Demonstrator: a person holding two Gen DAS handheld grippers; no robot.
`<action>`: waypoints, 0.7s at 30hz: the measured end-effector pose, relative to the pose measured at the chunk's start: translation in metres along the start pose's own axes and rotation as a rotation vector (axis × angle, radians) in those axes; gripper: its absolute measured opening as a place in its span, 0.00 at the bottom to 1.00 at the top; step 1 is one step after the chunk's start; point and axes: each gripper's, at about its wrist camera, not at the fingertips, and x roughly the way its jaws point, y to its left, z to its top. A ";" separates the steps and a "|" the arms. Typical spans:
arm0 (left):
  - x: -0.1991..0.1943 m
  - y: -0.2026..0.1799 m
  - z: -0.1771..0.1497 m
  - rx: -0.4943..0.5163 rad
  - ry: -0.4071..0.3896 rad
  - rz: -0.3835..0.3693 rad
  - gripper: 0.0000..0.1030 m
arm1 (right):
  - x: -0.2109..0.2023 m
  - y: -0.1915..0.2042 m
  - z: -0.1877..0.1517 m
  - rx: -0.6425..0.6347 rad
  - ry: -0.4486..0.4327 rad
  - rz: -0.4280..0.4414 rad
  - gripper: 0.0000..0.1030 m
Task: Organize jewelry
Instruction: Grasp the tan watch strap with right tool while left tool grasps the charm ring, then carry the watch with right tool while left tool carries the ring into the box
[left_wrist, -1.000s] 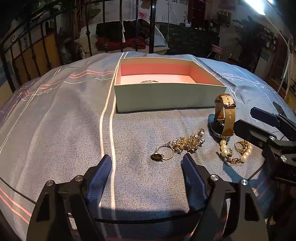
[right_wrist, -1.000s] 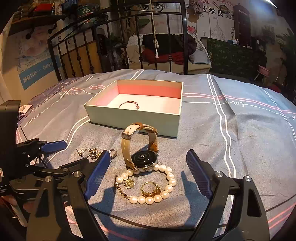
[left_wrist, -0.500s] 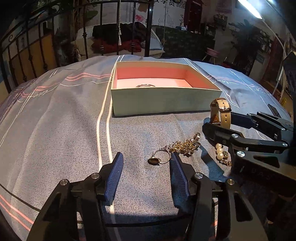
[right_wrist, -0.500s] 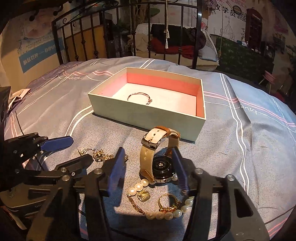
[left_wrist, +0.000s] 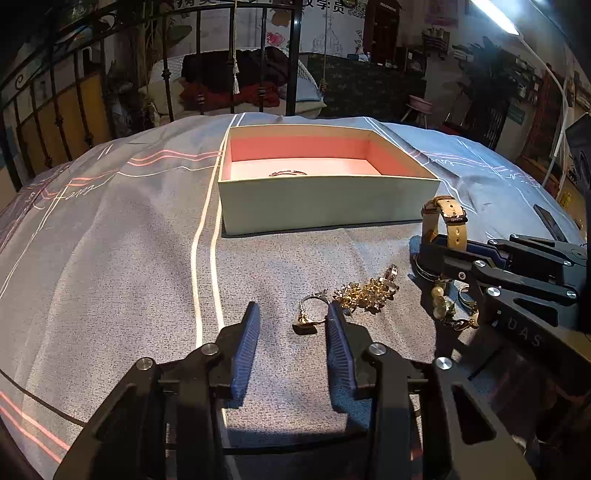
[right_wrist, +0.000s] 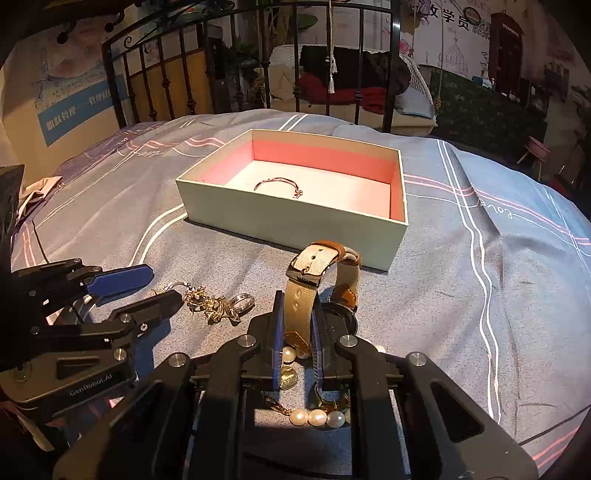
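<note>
Right tool (right_wrist: 298, 334) clamped on watch (right_wrist: 319, 284) strap, mid-bed before box (right_wrist: 295, 218); left tool (left_wrist: 291, 325) open beside gold ring (left_wrist: 308, 317). Pick-up step; next, probably lift into box.

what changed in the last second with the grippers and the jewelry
The right gripper moved in and closed its jaws on the strap of the watch. The left gripper narrowed and advanced toward the gold ring, without gripping it. The box, the bangle inside it and the pearl bracelet stayed put.
</note>
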 end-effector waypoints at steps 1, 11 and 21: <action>0.000 0.001 0.000 -0.004 -0.002 0.004 0.19 | 0.000 0.000 0.001 0.001 0.000 0.001 0.13; -0.010 0.008 0.002 -0.036 -0.041 -0.026 0.09 | -0.009 0.000 0.001 0.002 -0.045 0.017 0.12; -0.026 0.016 0.027 -0.090 -0.085 -0.047 0.09 | -0.027 -0.004 0.009 0.010 -0.107 0.038 0.12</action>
